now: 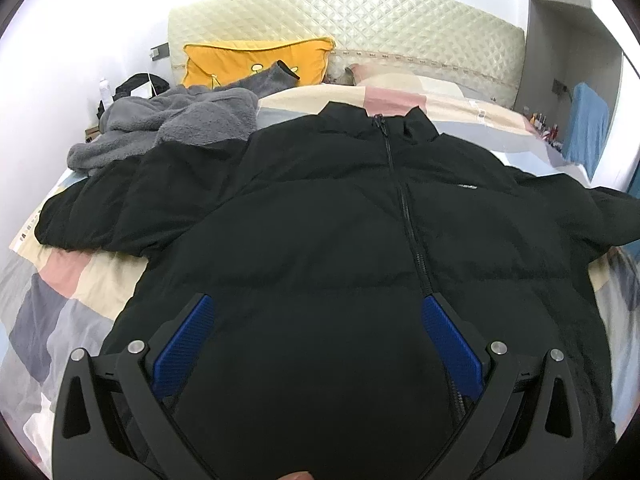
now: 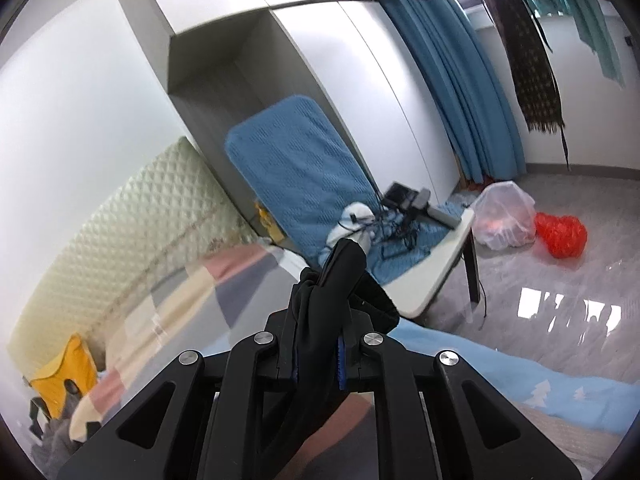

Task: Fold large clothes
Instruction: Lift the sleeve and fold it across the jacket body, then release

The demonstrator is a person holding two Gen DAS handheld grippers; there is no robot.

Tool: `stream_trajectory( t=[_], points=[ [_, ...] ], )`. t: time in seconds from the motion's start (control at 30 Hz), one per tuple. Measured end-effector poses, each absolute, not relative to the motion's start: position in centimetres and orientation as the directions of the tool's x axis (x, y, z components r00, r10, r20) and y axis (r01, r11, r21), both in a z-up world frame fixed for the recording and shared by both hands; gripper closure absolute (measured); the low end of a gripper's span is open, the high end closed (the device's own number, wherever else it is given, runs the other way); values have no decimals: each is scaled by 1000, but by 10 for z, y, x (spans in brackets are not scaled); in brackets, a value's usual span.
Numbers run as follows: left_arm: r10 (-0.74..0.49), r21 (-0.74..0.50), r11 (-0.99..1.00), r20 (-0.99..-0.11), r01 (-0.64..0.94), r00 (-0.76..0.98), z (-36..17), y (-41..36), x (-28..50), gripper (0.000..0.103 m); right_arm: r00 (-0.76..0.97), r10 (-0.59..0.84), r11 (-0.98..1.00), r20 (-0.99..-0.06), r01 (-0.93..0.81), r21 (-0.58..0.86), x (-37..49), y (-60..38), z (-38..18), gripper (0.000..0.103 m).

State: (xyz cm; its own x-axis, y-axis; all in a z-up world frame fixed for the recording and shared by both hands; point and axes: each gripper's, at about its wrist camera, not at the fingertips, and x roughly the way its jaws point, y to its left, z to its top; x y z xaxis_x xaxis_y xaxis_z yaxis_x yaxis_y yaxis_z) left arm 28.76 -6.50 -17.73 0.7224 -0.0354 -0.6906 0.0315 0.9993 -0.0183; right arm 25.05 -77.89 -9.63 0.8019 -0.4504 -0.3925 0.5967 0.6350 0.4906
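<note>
Jacket (image 1: 340, 216) lies flat on the bed (image 1: 80, 280), zipped up, sleeves spread out, ready for folding. Left gripper (image 1: 316, 316) hangs over its bottom part with fingers wide apart, holding nothing. Right gripper (image 2: 332, 344) squeezes black jacket cloth (image 2: 340, 276), probably a sleeve end, lifted to fold inward.

The left gripper (image 1: 318, 304) points forward and slightly down, its two blue-padded fingers (image 1: 184, 344) spread wide apart with nothing between them. The right gripper (image 2: 340, 276) is tilted up and away from the bed, its fingers drawn close together and pinching a bunch of black fabric (image 2: 320, 320) that pokes out past the tips.
</note>
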Motion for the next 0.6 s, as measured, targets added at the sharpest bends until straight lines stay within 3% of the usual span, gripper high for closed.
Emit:
stream_trajectory(
  t=[0.3, 0.6],
  points=[
    [-42, -34, 999, -635, 27, 771, -146, -43, 270, 0, 880, -393, 750, -266, 474, 462, 245, -702, 21, 94],
    [-39, -3, 999, -575, 46, 818, -118, -21, 238, 0, 942, -289, 878, -170, 332, 345, 247, -580, 126, 93]
  ],
)
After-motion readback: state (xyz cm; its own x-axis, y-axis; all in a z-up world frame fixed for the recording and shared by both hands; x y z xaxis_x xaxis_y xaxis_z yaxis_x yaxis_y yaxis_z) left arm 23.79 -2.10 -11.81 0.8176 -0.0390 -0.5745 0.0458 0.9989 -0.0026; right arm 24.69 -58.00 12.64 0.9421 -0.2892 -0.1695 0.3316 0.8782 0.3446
